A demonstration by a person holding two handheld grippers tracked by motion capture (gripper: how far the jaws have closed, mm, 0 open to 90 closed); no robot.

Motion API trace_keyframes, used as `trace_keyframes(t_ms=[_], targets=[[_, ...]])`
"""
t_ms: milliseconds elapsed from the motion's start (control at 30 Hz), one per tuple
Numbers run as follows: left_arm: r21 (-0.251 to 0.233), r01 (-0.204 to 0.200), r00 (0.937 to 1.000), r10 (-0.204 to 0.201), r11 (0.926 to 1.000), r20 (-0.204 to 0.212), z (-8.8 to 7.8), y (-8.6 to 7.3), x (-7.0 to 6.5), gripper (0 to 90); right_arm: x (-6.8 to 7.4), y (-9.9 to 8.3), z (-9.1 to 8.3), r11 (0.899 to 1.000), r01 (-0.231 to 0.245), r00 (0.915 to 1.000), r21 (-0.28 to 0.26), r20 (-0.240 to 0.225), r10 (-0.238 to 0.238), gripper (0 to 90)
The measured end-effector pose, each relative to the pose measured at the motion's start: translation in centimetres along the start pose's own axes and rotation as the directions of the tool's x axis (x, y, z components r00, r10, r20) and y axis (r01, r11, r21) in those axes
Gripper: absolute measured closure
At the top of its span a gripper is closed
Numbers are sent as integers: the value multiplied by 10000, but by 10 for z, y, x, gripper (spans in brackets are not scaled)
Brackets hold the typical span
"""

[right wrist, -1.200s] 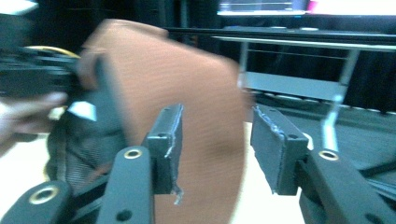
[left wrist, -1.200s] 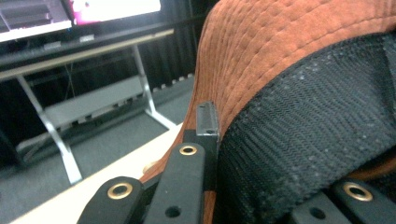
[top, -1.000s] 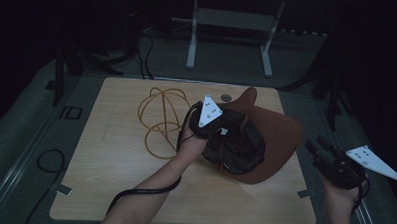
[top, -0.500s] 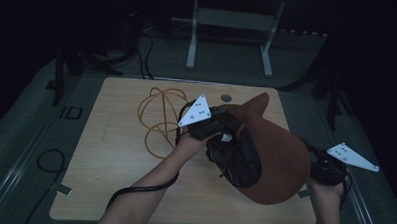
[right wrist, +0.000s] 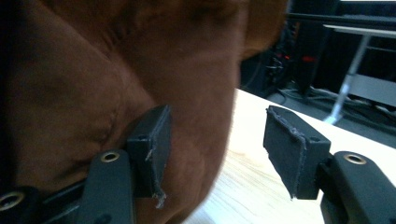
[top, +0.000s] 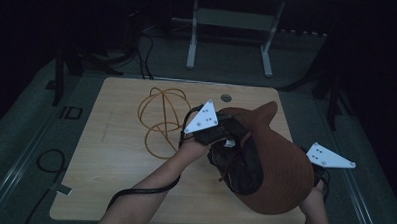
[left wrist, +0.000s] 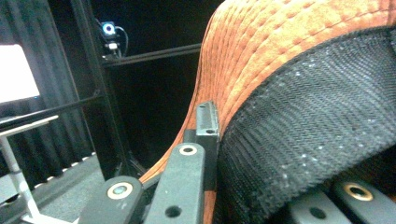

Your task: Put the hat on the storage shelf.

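The brown hat lies at the table's four o'clock, soft, light, floppy; best taken by its banded rim, where the left gripper pinches it; the right gripper, jaws just widening, straddles its edge unpressed.

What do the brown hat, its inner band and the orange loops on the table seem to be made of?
Brown hat: soft, matte, suede-like fabric with a stitched, ribbed weave, by the left gripper view. Inner band: black woven webbing with a herringbone texture. Orange loops: thin and smooth, probably a wire frame or cord; too small to tell.
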State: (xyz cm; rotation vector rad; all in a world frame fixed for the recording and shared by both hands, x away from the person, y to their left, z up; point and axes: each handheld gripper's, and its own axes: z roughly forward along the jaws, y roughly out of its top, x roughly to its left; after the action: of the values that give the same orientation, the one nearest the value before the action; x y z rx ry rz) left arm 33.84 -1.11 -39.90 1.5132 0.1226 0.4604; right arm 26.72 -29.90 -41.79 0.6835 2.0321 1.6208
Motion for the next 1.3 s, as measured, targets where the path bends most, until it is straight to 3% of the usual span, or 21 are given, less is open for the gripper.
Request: trace_keyframes(t_ms=[167, 333, 567, 600, 633, 667, 867, 1000, 1133, 1167, 1300], targets=[[170, -258, 9996, 256, 9995, 89, 6, -1, -10, 873, 8, 3, 14, 9980, 635, 9957, -34, -667, -636, 425], [165, -142, 9998, 140, 9998, 122, 9, -1, -13, 873, 11, 6, 24, 9986, 465, 9968, -265, -645, -481, 468], [144, -59, 9999, 57, 9999, 154, 8, -1, -12, 872, 11, 10, 26, 9982, 436, 9959, -416, -772, -467, 750], [148, -9, 9998, 6, 9999, 186, 8, -1, -12, 872, 8, 10, 25, 9957, 846, 9929, -375, -808, -874, 795], [133, -3, 9998, 1, 9999, 202, 8, -1, -12, 872, 11, 11, 25, 9980, 446, 9952, -437, -850, -482, 844], [132, 10, 9998, -13, 9999, 215, 9, -1, -12, 872, 8, 11, 24, 9957, 827, 9922, -419, -896, -861, 887], [127, 14, 9995, -18, 9999, 304, 7, -3, -10, 866, 13, 14, 21, 9939, 1075, 9913, -231, -741, -1089, 900], [159, 240, 9986, -247, 9996, 473, 5, -1, -6, 785, 12, 15, 20, 9941, 1049, 9917, -281, -724, -1067, 900], [447, 584, 9974, -601, 9973, 387, 3, 2, -2, 588, 11, 17, 18, 9941, 1043, 9923, -302, -638, -1060, 900], [485, 514, 9984, -524, 9975, 203, 3, 2, -2, 512, 10, 17, 17, 9953, 909, 9936, -336, -644, -929, 900], [700, 405, 9980, -370, 9967, -508, -2, 3, -1, 379, 6, 20, 12, 9955, 817, 9958, -480, -386, -835, 900]])
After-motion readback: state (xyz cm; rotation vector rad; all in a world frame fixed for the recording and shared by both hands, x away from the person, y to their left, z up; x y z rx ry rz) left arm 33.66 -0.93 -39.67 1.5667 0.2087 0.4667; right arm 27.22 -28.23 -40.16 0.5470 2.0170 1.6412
